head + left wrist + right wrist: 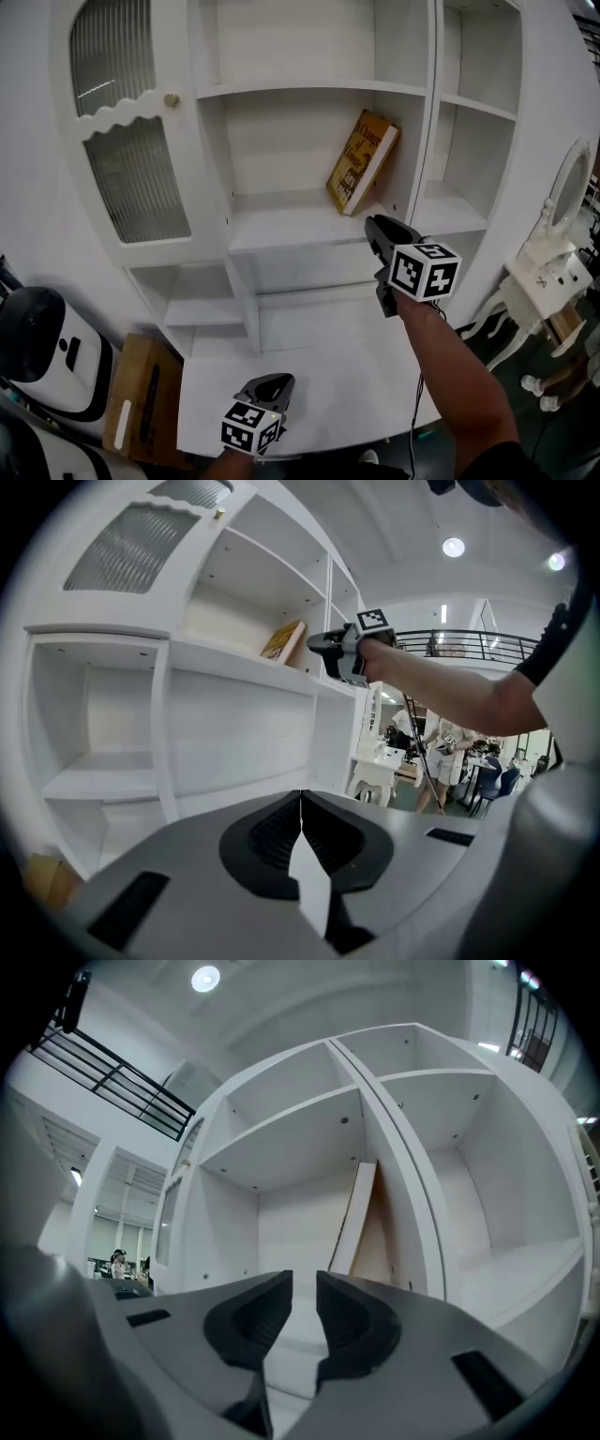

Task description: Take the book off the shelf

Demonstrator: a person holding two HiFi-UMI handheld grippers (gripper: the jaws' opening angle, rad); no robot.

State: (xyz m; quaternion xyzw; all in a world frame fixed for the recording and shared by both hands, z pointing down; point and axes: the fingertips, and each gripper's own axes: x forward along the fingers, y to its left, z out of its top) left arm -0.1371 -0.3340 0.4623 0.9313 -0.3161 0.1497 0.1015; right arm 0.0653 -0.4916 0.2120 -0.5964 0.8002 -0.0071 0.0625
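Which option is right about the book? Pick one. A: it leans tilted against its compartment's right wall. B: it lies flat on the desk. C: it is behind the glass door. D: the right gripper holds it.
A: the book stands tilted on the shelf, its top against the right wall, and the right gripper, jaws slightly apart, is empty in front of it.

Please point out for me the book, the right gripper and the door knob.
book (360,161): head view, middle of its front cover.
right gripper (372,225): head view, between its fingertips.
door knob (172,99): head view, its round head.
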